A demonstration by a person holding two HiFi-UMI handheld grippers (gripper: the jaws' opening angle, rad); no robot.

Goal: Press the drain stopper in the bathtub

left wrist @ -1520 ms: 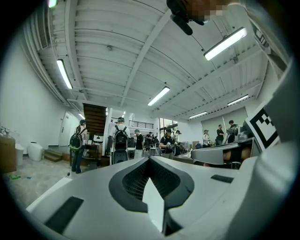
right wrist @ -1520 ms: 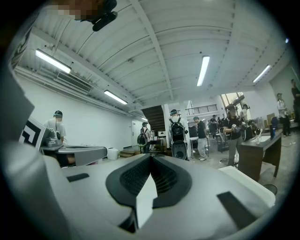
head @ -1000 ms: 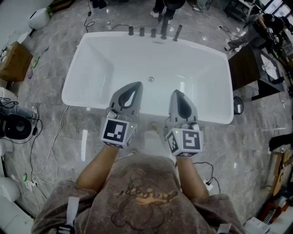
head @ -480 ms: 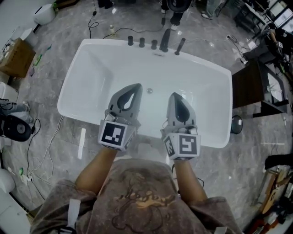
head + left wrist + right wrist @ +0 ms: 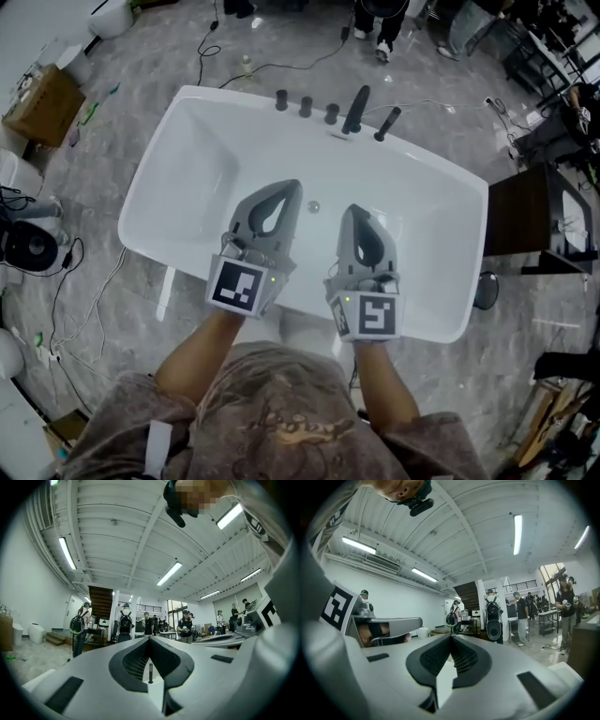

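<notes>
the person stands at the near side of the white bathtub and holds both grippers out over it. the left gripper and the right gripper sit side by side, close but not touching, and both point away from the body toward the far side of the tub. the bare left arm and right arm reach forward, a bit bent, with the hands down behind the grippers near the tub's near rim.

the left gripper's jaws are pressed together at the tips and hold nothing. the right gripper's jaws are pressed together too, with nothing in them. both gripper views look out across the room and up at the ceiling lights, not down into the tub.

the drain stopper is a small round metal thing on the tub floor. from the head view it shows in the gap between the two gripper tips, and neither one touches it. the dark taps stand in a row on the far rim.
</notes>
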